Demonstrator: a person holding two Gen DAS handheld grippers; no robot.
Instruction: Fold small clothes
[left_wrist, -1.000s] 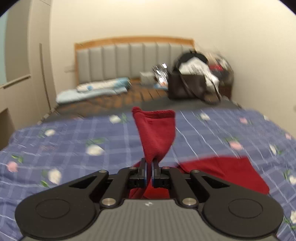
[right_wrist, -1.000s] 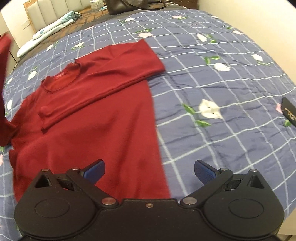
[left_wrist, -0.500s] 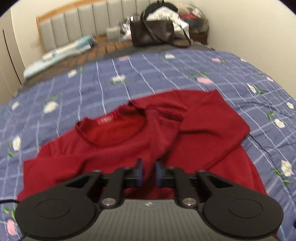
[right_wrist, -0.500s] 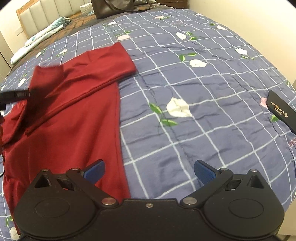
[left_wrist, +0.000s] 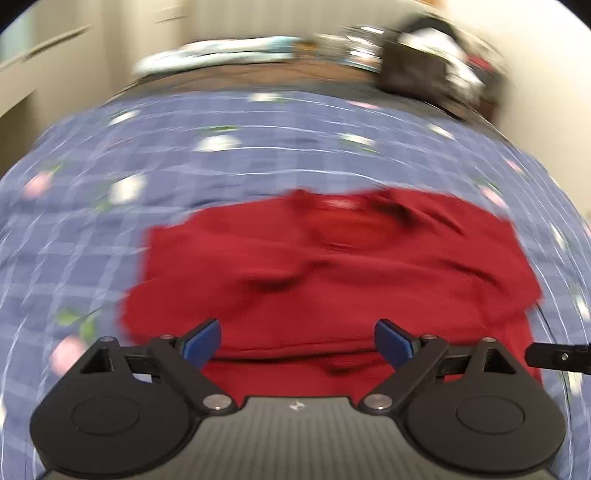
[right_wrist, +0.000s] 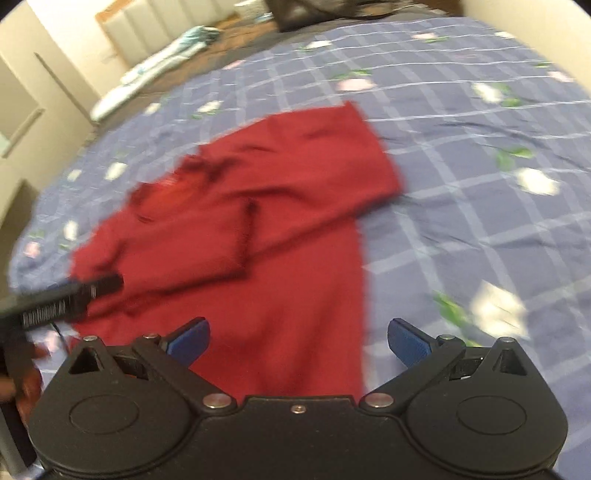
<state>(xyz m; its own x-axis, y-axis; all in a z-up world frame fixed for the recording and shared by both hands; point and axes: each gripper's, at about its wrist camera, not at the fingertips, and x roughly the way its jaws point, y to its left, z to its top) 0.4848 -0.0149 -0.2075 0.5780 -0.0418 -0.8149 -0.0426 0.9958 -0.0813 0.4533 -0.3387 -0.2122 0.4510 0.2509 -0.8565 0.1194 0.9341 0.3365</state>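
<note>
**Left sleeve let go and laid across the chest**

The left gripper (left_wrist: 297, 341) no longer pinches the sleeve (right_wrist: 184, 254): its jaws have just been opening and now stand wide apart with nothing between them, above the lower body of the red sweater (left_wrist: 332, 266). A second ago that sleeve hung upright from its closed fingers; now it lies flat, folded in across the chest below the neckline. The right gripper (right_wrist: 299, 341) has shifted back over the sweater, so the garment fills the middle of its view again and the left gripper's finger shows at its left edge.
</note>
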